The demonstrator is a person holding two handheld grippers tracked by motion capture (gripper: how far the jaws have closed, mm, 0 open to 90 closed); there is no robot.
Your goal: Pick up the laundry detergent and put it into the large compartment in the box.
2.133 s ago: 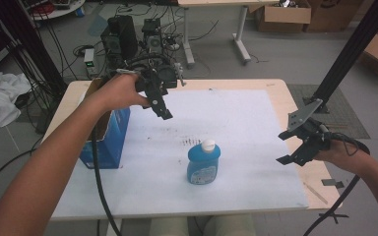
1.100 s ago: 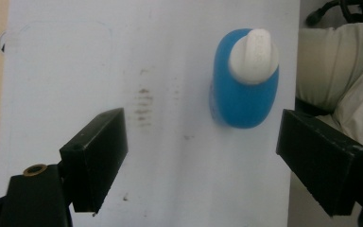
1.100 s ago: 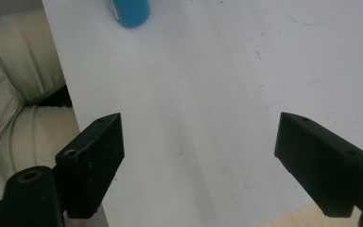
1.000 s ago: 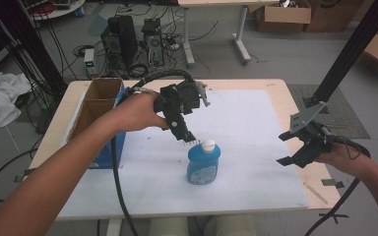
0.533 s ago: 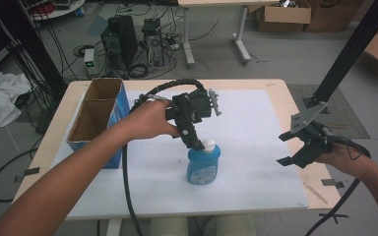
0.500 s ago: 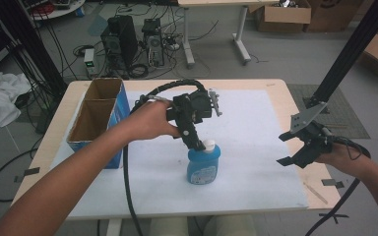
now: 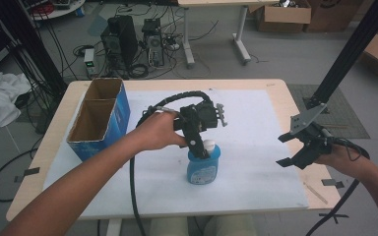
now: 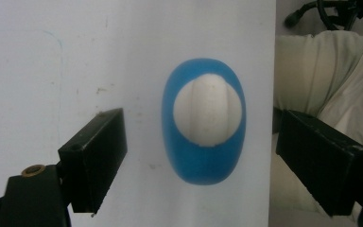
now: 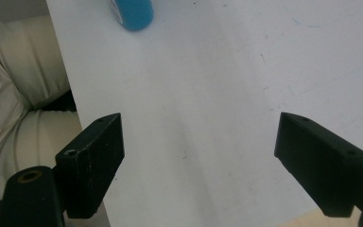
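Bare white mat (image 7: 256, 147) around bottle (image 7: 203, 167); blue box (image 7: 101, 118) possibly crowds left approach.

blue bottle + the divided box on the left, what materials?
Blue bottle: looks like smooth plastic, slightly translucent body, matte white plastic cap. Box: likely cardboard, brown raw inside, blue printed outside, thin walls with a centre divider.

Both forearms are bare. The left gripper (image 7: 200, 147) is black, with blocky square-ended jaws, a brass-ringed screw hole and a ribbed black cable. The right gripper (image 7: 291, 150) is black too, topped by a grey three-cornered plate.
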